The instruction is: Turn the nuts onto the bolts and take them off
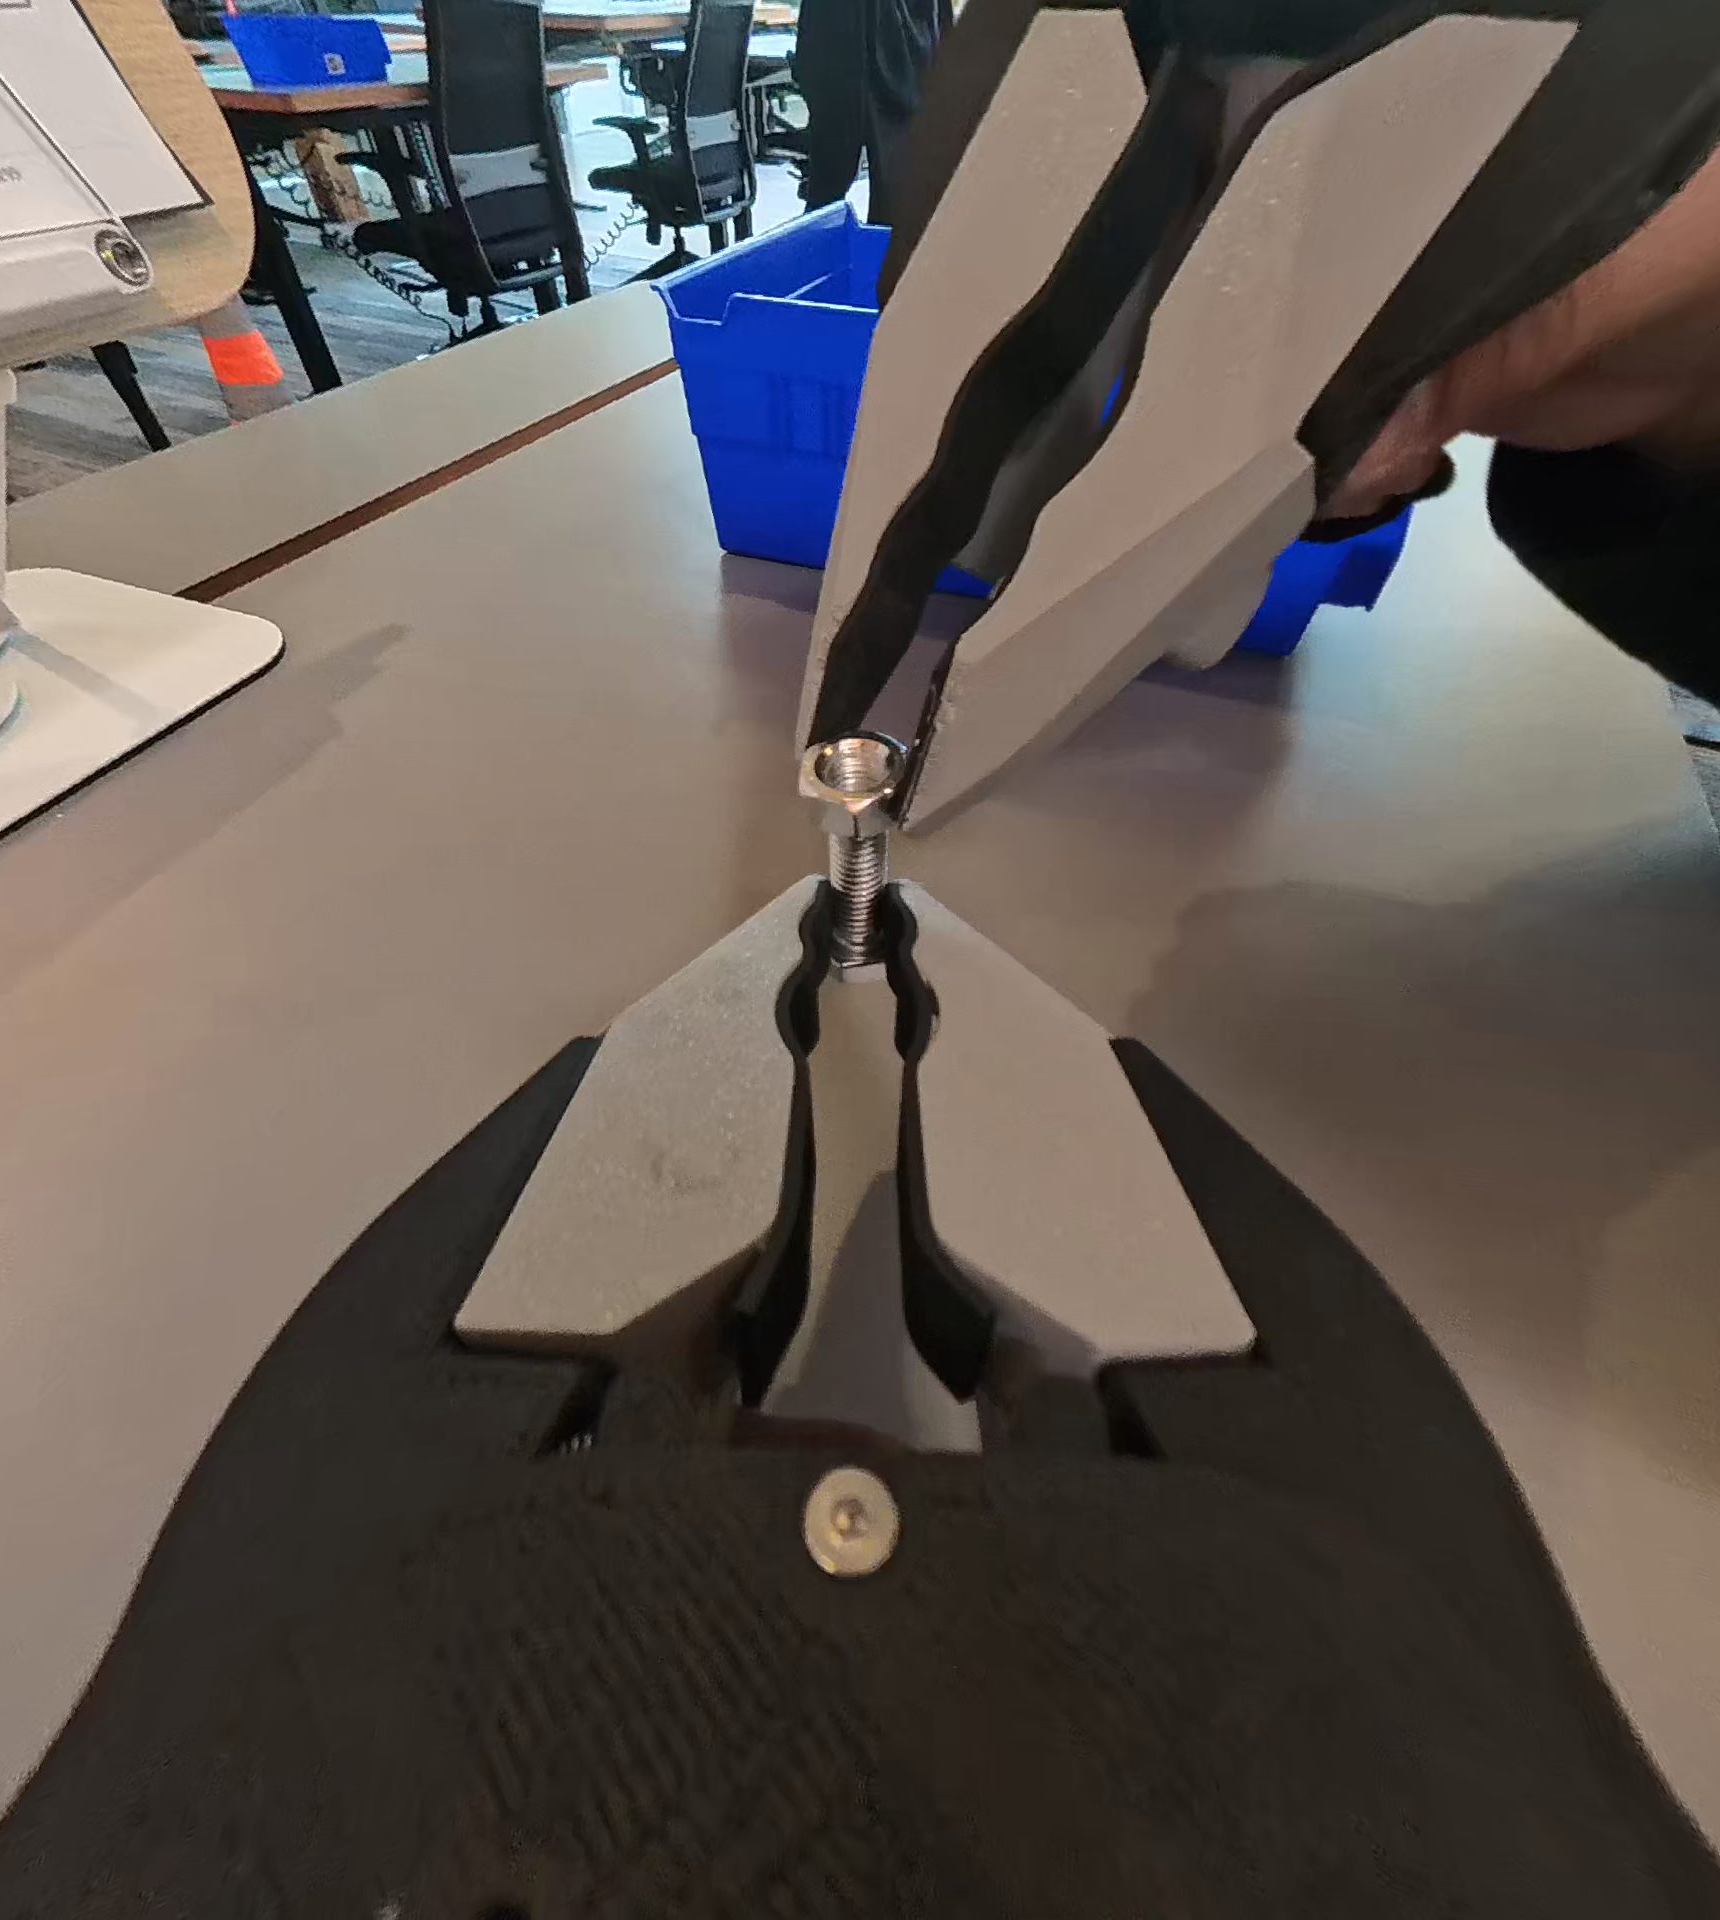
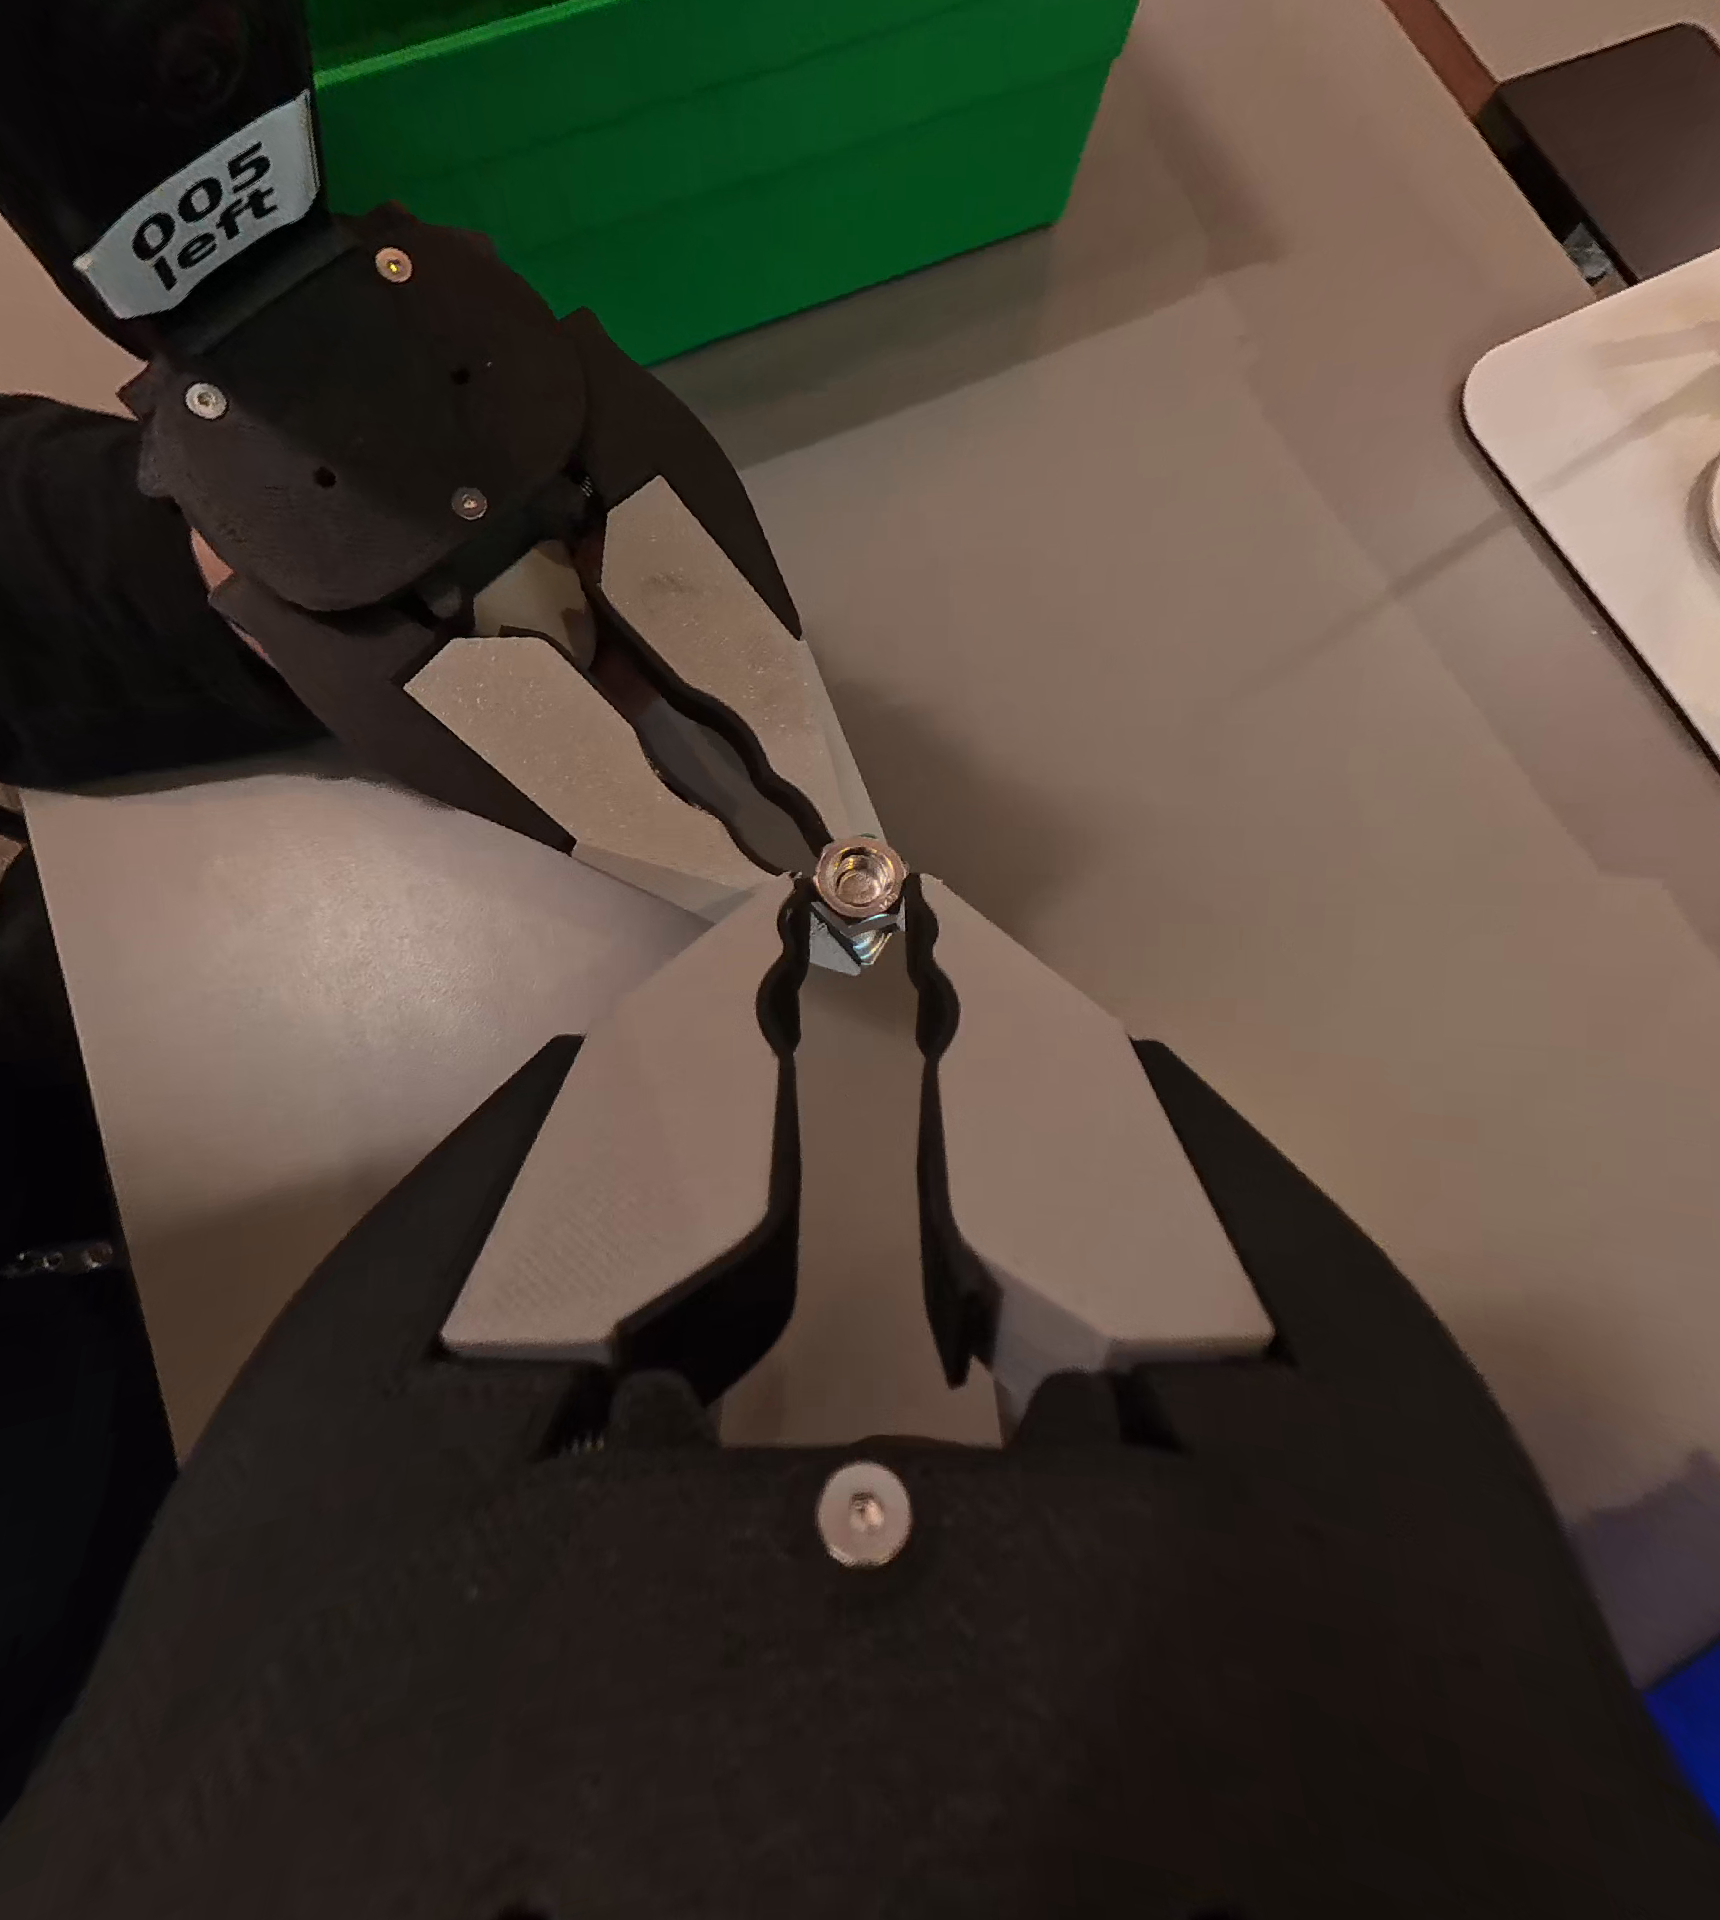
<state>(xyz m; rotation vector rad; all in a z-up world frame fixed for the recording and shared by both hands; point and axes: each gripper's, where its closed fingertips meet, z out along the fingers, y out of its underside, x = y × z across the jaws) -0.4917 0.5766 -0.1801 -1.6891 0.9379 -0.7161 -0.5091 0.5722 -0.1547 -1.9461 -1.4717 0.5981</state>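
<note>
My left tongs (image 1: 856, 920): clamped on the bolt's (image 1: 853, 883) threaded shank, holding it upright above the grey table (image 1: 420, 831).
My right tongs (image 2: 848, 894): pinched on the nut (image 1: 851, 774), which sits on the bolt's top end.
Blue bin (image 1: 783, 416): farther off on the table, behind my right tongs.
Green bin (image 2: 731, 156): beyond my left tongs.

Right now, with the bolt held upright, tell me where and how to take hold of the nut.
Grip the nut by two opposite flat sides, coming from above and to the side, as the right claw does. Its six flats give parallel faces to pinch; its hole faces up atop the bolt, whose lower threads the left claw clamps, so stay high.
</note>
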